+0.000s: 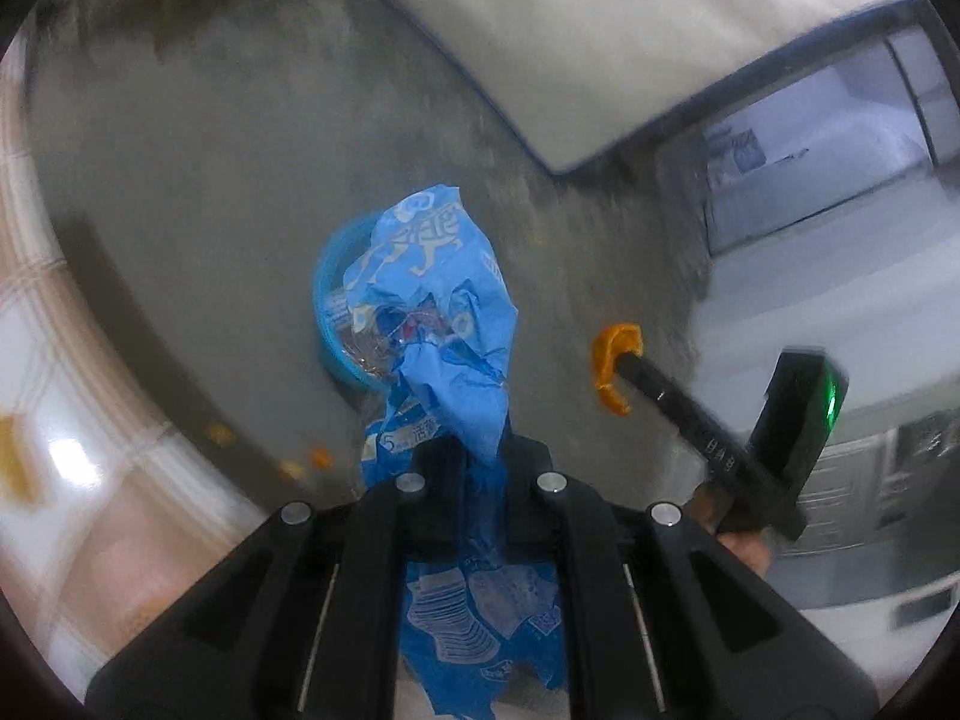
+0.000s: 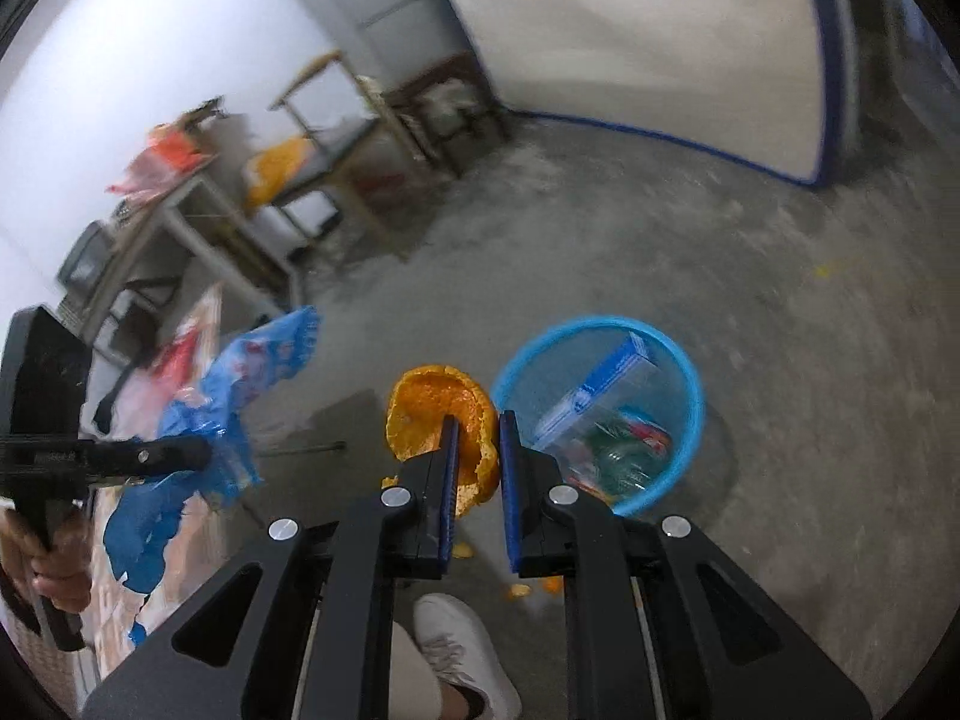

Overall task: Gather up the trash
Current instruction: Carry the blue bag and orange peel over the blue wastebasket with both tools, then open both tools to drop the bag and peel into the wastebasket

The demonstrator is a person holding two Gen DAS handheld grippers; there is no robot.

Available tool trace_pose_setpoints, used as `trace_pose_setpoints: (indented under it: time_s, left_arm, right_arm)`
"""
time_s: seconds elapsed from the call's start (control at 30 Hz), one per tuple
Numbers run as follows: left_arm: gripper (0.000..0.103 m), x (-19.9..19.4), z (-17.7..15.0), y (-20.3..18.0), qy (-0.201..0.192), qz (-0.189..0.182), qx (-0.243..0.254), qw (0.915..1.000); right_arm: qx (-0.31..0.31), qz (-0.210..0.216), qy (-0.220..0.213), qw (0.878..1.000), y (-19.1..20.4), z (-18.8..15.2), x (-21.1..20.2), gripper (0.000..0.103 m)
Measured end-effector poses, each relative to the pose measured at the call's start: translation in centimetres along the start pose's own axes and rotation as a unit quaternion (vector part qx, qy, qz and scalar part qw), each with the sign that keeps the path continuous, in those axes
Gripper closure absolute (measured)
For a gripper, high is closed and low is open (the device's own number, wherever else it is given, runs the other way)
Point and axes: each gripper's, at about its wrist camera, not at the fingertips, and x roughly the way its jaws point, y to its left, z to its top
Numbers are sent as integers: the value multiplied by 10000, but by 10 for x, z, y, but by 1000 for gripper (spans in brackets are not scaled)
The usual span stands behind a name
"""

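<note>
**Two loads near the bin — drop them one at a time**

The blue plastic wrapper (image 1: 441, 324) hangs crumpled from the left gripper (image 1: 480, 456), whose fingers are closed tight on its lower folds; in the left wrist view it dangles directly in front of the blue basket (image 2: 684, 372), covering most of the rim. The orange peel (image 2: 438, 420) sits in the right gripper (image 2: 480, 468): it rests against the left finger, and a visible gap separates the blue pads, so the hold looks loose — I cannot tell whether the far finger touches the peel at all. The basket stands on the concrete floor (image 2: 780, 240) just beside the right gripper and already holds a blue carton (image 2: 606, 384) and other bits of packaging.

My judgement is that the step in hand is carrying both pieces over the basket's mouth. The peel, being loosely held, should go first: bring it squarely above the opening before spreading the fingers, since it could slip early and join the orange scraps (image 2: 534, 588) on the floor near the white shoe (image 2: 462, 654). The wrapper is light and broad, so lower it well inside the rim before letting go, or it may drape over the edge.
</note>
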Motion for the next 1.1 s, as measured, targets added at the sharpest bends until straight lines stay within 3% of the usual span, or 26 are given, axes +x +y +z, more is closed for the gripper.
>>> trace_pose_setpoints:
  time_s: [0.1, 0.17, 0.4, 0.43, 0.47, 0.5, 0.53, 0.6, 0.73, 0.9, 1.1]
  left_arm:
    - [97, 65, 27, 14, 682, -112, -721, 9950]
    - [97, 108, 42, 28, 1060, -44, -1219, 9869]
    - [94, 220, 87, 70, 1514, 538, -2003, 9665]
    - [89, 233, 93, 78, 1494, 623, -2120, 9638]
    - [71, 240, 94, 85, 1478, 669, -2226, 9613]
    - [46, 249, 97, 93, 1486, 747, -2363, 9573]
    - [39, 255, 101, 100, 1522, 864, -2463, 9533]
    - [35, 255, 102, 108, 1418, 954, -2587, 9507]
    - [29, 238, 112, 107, 1214, 861, -2535, 9558]
    - [28, 188, 134, 71, 912, 629, -1956, 9744]
    - [24, 73, 128, 19, 394, 397, -798, 9952]
  right_arm:
    - [335, -183, 277, 9989, -31, -3, 28, 90]
    - [468, -293, 412, 9976, -44, -7, 45, 90]
    - [896, -435, 702, 9926, -78, -17, 86, 90]
    - [920, -447, 723, 9921, -80, -16, 91, 90]
    - [945, -472, 748, 9916, -82, -16, 97, 90]
    - [964, -485, 769, 9912, -83, -16, 102, 90]
    - [972, -490, 783, 9910, -84, -16, 105, 90]
    - [969, -512, 822, 9906, -84, -15, 112, 90]
    - [897, -504, 936, 9903, -82, -14, 131, 90]
    - [622, -402, 1265, 9892, -70, -16, 164, 90]
    - [187, -715, 1698, 9827, -60, -15, 235, 90]
